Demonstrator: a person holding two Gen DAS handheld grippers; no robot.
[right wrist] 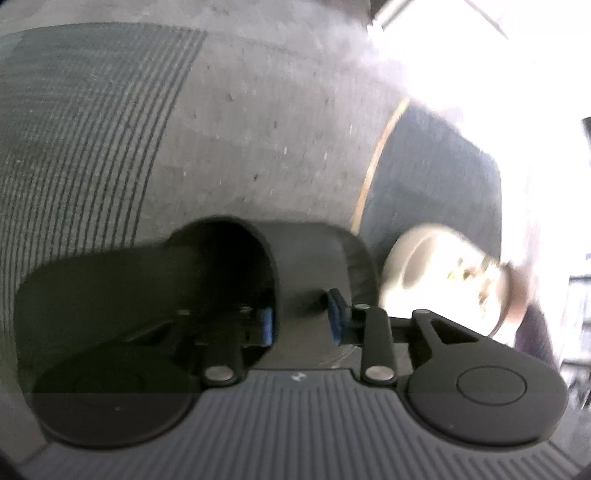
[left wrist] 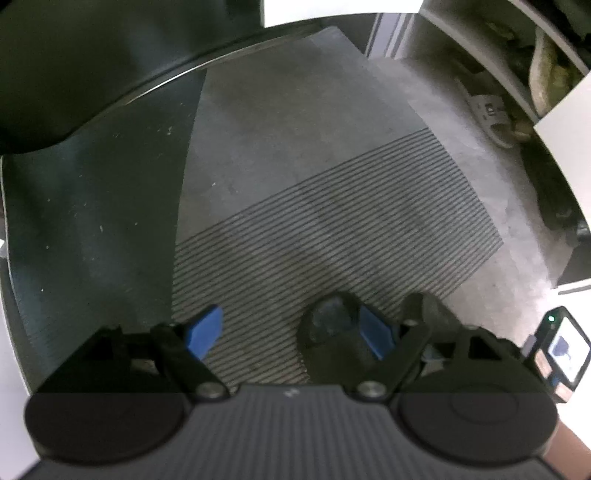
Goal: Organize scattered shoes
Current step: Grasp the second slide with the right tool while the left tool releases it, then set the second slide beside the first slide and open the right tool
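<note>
Left gripper (left wrist: pixel 291 334) pointed steeply down over striped doormat (left wrist: pixel 332 229), blue pads (left wrist: pixel 205 330) spread wide, nothing pressed between them. Dark rounded shoe toe (left wrist: pixel 328 325) at 6 o'clock, just inside the right-hand pad, whether touching it cannot be told. Second dark shoe (left wrist: pixel 428 310) just beside it, toward 5 o'clock. Pale slide sandal (left wrist: pixel 487 114) at 2 o'clock on bare floor below white shelf (left wrist: pixel 461 33), well apart from the gripper. Black mat (left wrist: pixel 92 206) at 9 o'clock. Small lit screen device (left wrist: pixel 561 347) at 4 o'clock.

Right gripper (right wrist: pixel 303 321) drawn narrow, clamped on side wall of dark slip-on shoe (right wrist: pixel 147 295), one blue pad (right wrist: pixel 267 326) inside the opening, the other outside. Shoe at 7 to 6 o'clock, over grey floor (right wrist: pixel 258 129). Cream shoe (right wrist: pixel 424 273) at 4 o'clock, blurred, near edge of dark mat (right wrist: pixel 436 177). Striped doormat (right wrist: pixel 81 129) at 10 o'clock.
</note>
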